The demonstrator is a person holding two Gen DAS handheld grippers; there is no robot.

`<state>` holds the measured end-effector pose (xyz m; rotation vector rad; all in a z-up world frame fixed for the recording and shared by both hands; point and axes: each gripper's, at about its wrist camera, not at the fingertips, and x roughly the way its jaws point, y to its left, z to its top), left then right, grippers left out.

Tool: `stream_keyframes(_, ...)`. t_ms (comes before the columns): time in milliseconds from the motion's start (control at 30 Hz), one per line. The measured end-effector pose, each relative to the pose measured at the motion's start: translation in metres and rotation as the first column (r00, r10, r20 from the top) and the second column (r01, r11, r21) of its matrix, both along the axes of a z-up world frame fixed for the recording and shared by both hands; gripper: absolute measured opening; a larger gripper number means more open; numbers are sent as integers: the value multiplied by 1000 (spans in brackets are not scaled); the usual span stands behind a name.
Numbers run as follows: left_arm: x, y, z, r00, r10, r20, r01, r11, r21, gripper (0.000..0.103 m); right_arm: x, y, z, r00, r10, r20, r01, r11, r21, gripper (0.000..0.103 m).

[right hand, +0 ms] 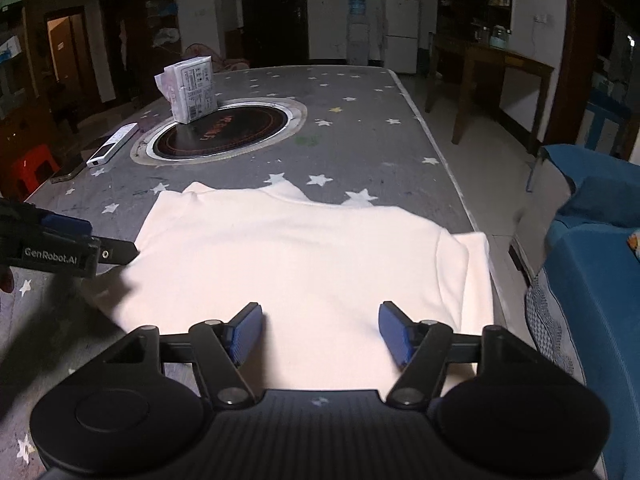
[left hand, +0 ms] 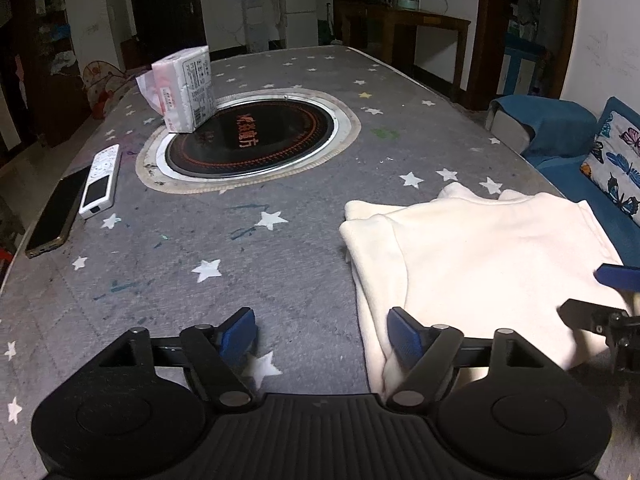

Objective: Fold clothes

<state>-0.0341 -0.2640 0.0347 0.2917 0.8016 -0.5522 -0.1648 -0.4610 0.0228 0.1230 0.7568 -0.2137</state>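
- Item: cream garment, lying on the near right part of the grey star-print tablecloth, its right side close to the table edge by the blue sofa.
- Condition: partly layered. A sleeve or side panel is doubled over at the left edge, and a sleeve shows at the right. This fits either a fold under way or a folded piece laid flat.
- Handling, as I judge it: soft, light, limp, fleecy. It should drape and sag when lifted, bunch if pushed, and slide little on the cloth. Not fragile.
- Where to hold: a corner or a doubled edge, pinched through all layers.
- Left gripper: jaws wide apart, holding nothing, straddling the garment's left edge, one pad over cloth and one over the table.
- Right gripper: jaws wide apart, holding nothing, low over the garment's near middle.
- Left view only: the stacked layers along the left edge.
- Right view only: the garment's full spread, its right sleeve, the floor drop beyond.
- Also present, well apart: tissue pack, round cooktop, remote, phone.
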Motion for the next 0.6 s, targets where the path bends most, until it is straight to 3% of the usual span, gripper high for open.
stream_keyframes(133, -9, 6, 6, 1000, -6, 0, 6, 1000, -17, 88, -9, 5, 5, 1000, -17, 19, 17, 1000, 9, 77)
stream_keyframes(400, -31, 16, 11, 1000, -10, 4, 10, 999, -47, 102, -22, 14, 8, 999, -44, 31, 43, 999, 13, 85)
stream_keyframes(600, -44, 24, 10, 1000, -6, -2, 6, 999, -51, 103, -32, 20, 10, 997, -68, 39, 68, 997, 21, 93)
